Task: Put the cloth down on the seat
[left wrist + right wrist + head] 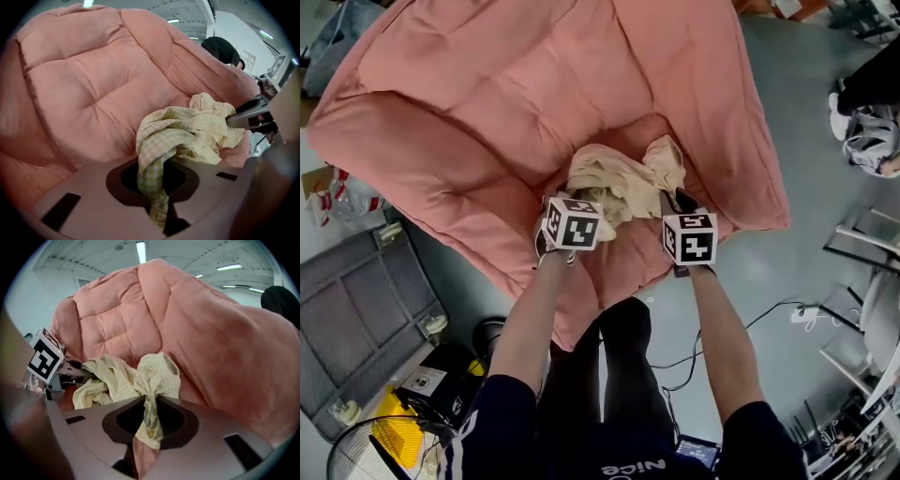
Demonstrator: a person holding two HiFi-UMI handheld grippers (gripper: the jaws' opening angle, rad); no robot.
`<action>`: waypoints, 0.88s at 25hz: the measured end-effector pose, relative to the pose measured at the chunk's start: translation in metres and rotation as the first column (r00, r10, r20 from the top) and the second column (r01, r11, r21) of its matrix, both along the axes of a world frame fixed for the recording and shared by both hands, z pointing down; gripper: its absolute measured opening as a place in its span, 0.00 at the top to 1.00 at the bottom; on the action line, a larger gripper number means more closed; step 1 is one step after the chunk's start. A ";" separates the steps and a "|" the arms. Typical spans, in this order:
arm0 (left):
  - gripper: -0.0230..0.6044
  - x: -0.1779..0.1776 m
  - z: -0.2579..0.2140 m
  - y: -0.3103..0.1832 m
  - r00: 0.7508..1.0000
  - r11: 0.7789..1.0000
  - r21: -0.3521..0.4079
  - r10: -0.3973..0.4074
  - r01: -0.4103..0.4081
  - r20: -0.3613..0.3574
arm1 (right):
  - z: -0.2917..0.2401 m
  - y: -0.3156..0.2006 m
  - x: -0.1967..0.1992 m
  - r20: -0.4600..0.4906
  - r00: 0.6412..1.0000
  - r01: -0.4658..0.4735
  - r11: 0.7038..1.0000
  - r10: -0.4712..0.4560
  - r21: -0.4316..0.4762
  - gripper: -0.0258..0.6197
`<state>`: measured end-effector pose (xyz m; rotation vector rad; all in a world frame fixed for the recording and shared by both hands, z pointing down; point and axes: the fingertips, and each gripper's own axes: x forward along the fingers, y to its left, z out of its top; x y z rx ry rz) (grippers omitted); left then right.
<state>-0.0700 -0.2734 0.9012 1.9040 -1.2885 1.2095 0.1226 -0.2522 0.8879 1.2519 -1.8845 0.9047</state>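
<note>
Right, the pale checked cloth (623, 183) hangs bunched just over the hollow of the pink seat (506, 112), towards its front edge; whether it touches the cushion, I cannot tell. The left gripper (158, 213) has its fingers pinching one twisted end, and the right gripper (143, 441) pinches the other. The risk, to my eye: those twisted ends snag when the fingers spread and lift away, or the bundle slides off the front edge.
</note>
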 end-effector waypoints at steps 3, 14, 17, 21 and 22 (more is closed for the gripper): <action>0.87 0.003 0.008 0.001 1.000 1.000 -0.007 0.019 -0.019 0.000 | 0.011 0.001 0.004 -0.008 1.000 -0.003 1.000 0.003 -0.007 0.82; 0.62 0.012 -0.004 0.006 0.995 0.999 -0.035 -0.023 0.020 -0.092 | -0.005 0.006 -0.003 0.038 0.999 -0.003 1.000 0.003 -0.002 0.64; 0.50 0.016 -0.023 0.010 0.990 0.998 -0.044 -0.042 0.036 -0.134 | -0.030 0.005 -0.004 0.041 0.999 0.002 1.000 -0.003 0.023 0.63; 0.48 0.016 -0.055 0.022 0.987 0.999 -0.037 -0.037 0.032 -0.155 | -0.072 0.005 -0.008 0.028 0.999 0.028 0.997 -0.030 0.072 0.63; 0.48 0.017 -0.064 0.024 0.985 0.999 -0.031 -0.042 0.037 -0.165 | -0.082 0.006 -0.009 0.024 0.999 0.036 0.996 -0.038 0.082 0.63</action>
